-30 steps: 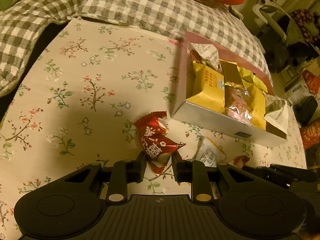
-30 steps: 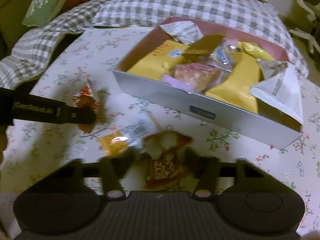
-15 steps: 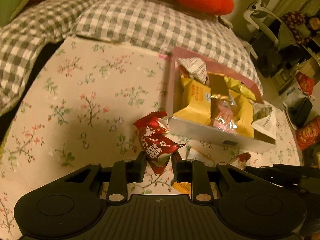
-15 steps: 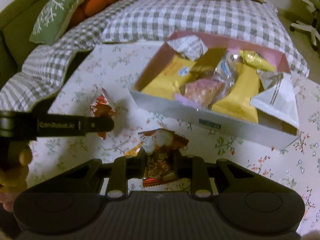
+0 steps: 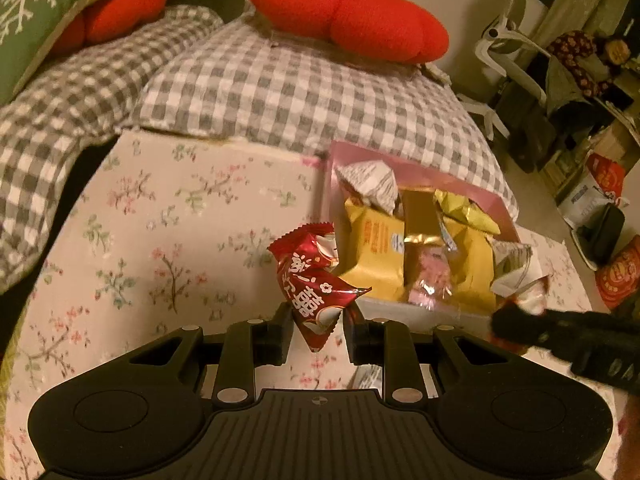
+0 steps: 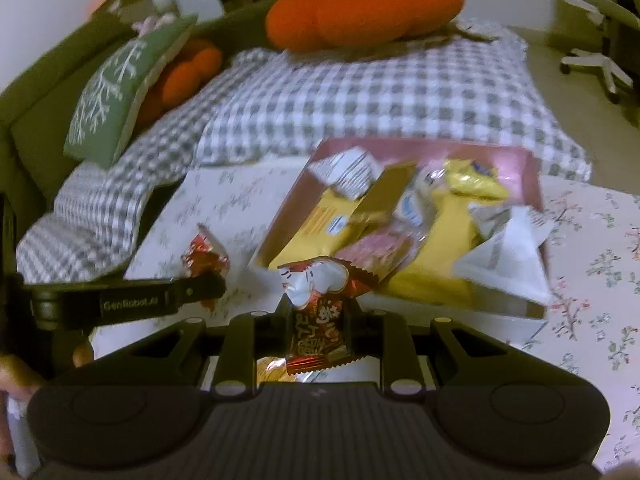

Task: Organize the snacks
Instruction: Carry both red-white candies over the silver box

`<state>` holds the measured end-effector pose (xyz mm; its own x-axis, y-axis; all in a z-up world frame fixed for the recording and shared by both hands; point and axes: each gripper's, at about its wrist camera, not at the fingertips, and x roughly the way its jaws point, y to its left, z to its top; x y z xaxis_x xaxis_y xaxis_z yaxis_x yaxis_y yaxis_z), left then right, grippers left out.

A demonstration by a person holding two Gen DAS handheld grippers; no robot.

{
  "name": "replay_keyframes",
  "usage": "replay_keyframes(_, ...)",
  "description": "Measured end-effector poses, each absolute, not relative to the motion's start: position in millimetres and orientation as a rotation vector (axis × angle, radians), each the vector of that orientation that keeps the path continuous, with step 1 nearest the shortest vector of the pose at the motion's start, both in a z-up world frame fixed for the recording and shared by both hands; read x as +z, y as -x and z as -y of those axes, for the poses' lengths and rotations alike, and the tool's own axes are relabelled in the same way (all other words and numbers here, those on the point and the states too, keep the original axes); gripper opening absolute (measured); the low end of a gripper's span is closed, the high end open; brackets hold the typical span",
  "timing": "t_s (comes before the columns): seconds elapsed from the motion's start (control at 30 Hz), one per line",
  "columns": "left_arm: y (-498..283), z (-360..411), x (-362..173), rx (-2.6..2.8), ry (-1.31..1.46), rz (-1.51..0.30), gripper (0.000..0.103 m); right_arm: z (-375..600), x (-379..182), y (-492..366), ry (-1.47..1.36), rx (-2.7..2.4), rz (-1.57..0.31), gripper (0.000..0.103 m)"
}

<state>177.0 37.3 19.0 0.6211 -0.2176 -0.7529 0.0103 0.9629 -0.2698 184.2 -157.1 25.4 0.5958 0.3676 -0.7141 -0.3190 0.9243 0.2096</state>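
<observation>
Floral tablecloth (image 5: 160,248) below, our left tongs (image 5: 318,330) and right tongs (image 6: 318,322) each pinch a red sweet (image 5: 310,280), (image 6: 316,300) above the table beside the snack box (image 6: 532,168). We judge it best to carry both over its near wall before loosening, dropping them onto the yellow packets (image 6: 324,224).

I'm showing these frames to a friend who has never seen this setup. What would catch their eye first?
Probably the two crinkly red foil snack packets, one pinched in the left gripper as the red packet with white characters, one in the right gripper as the red-and-white packet. Just beyond them, the pink-lined open box, crowded with yellow and white wrappers, sits on the floral tablecloth. Behind it, a big orange plush cushion tops the grey checked blanket.
</observation>
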Motion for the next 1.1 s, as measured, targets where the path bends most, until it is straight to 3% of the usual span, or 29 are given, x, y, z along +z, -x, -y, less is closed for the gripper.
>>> replay_keyframes(0.4, -201, -13, 24, -0.208, 0.222, -0.848, 0.024, 232, 34, -201, -0.256, 0.23, -0.769, 0.021)
replay_keyframes(1.1, -281, 77, 21, -0.482, 0.284, -0.8, 0.024, 265, 30, -263, -0.431, 0.183, -0.707, 0.022)
